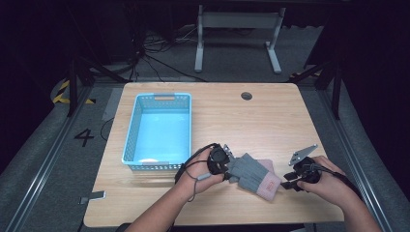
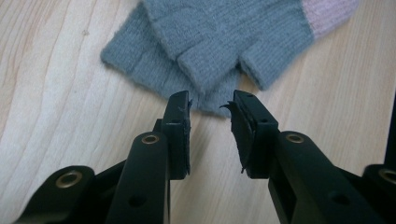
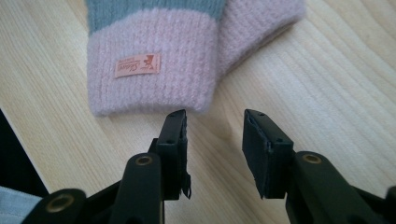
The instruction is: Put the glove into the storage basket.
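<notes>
Wooden table (image 1: 270,121) holds grey-and-pink knit gloves (image 1: 254,175); left gripper (image 2: 211,109) is unclenched at their fingertips, right gripper (image 3: 214,122) unclenched at the pink cuff (image 3: 154,81).

Bare tabletop (image 1: 241,121) lies open from twelve to three o'clock of the gloves (image 1: 254,175). The blue basket (image 1: 159,99) blocks passage at ten o'clock.

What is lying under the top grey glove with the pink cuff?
A second glove lies under the top glove; its pink cuff and grey finger end stick out. Its middle is covered. Both rest on the table.
</notes>
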Demonstrator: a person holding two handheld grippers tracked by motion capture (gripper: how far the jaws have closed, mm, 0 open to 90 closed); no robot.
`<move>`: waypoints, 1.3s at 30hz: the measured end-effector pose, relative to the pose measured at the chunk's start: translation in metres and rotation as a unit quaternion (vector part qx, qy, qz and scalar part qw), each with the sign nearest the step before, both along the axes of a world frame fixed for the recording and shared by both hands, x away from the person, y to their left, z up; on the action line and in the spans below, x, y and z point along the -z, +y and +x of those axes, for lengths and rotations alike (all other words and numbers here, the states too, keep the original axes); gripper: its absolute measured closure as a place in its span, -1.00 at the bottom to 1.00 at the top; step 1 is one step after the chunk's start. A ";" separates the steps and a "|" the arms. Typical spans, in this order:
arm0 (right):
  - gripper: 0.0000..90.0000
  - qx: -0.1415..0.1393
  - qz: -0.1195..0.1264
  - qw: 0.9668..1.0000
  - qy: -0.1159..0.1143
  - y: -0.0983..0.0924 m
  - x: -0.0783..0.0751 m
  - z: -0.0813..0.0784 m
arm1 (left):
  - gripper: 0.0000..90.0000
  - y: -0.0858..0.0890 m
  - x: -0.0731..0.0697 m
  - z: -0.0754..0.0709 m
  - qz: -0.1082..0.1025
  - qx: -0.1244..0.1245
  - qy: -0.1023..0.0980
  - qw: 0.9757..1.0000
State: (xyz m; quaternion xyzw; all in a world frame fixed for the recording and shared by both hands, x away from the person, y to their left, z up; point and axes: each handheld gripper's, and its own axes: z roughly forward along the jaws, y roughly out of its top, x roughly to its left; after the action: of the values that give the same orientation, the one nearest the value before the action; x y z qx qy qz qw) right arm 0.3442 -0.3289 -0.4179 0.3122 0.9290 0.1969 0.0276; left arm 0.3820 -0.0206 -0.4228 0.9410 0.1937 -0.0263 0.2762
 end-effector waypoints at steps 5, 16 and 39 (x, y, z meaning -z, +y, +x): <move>0.36 -0.005 0.000 1.000 0.000 0.001 0.001 -0.003 | 0.52 -0.006 0.007 0.004 0.008 0.002 0.007 1.000; 0.44 -0.016 0.009 1.000 -0.018 0.006 0.003 -0.005 | 0.59 -0.013 0.013 0.006 0.010 0.009 0.015 1.000; 0.89 -0.014 0.019 0.999 -0.029 0.014 -0.007 -0.008 | 0.98 -0.017 0.003 -0.001 0.020 0.010 -0.018 1.000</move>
State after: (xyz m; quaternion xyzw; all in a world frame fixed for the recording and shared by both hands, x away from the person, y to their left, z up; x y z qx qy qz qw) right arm 0.3357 -0.3152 -0.4112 0.2936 0.9283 0.2236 0.0454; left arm 0.3813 -0.0379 -0.4255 0.9485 0.1801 -0.0083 0.2604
